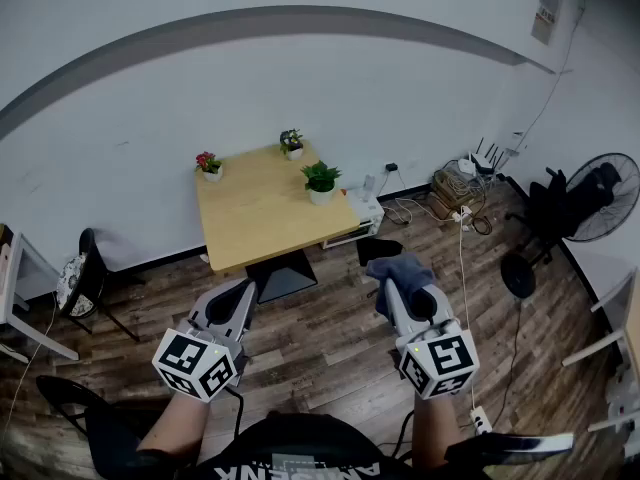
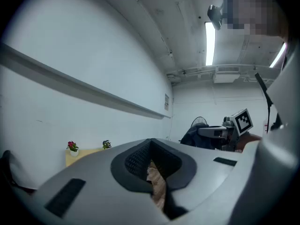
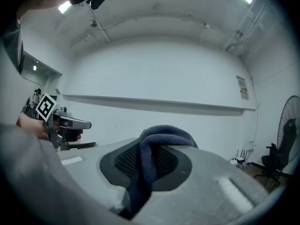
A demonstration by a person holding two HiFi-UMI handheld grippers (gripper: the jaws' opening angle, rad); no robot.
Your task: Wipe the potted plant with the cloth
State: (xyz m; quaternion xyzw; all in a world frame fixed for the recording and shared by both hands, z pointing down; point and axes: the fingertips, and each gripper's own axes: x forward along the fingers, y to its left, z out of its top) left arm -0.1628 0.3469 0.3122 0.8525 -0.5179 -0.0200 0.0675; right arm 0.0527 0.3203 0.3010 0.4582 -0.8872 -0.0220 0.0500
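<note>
A small wooden table [image 1: 255,213] stands against the far wall with three potted plants: a green one [image 1: 320,181] at its right, a red-flowered one [image 1: 208,164] at the back left and a dark one [image 1: 291,144] at the back. Both grippers are held level, well short of the table. My right gripper [image 1: 392,286] is shut on a dark blue cloth [image 1: 399,272], which bulges out over its jaws [image 3: 159,142]. My left gripper [image 1: 246,290] is shut with nothing in it [image 2: 149,165]. The red-flowered plant [image 2: 72,147] and the dark plant [image 2: 106,145] show far off in the left gripper view.
A black chair [image 1: 92,273] stands left of the table. On the floor to the right are a white box [image 1: 364,211], tangled cables with a power strip [image 1: 459,203], a standing fan [image 1: 596,203] and a black office chair [image 1: 549,200]. The floor is wooden planks.
</note>
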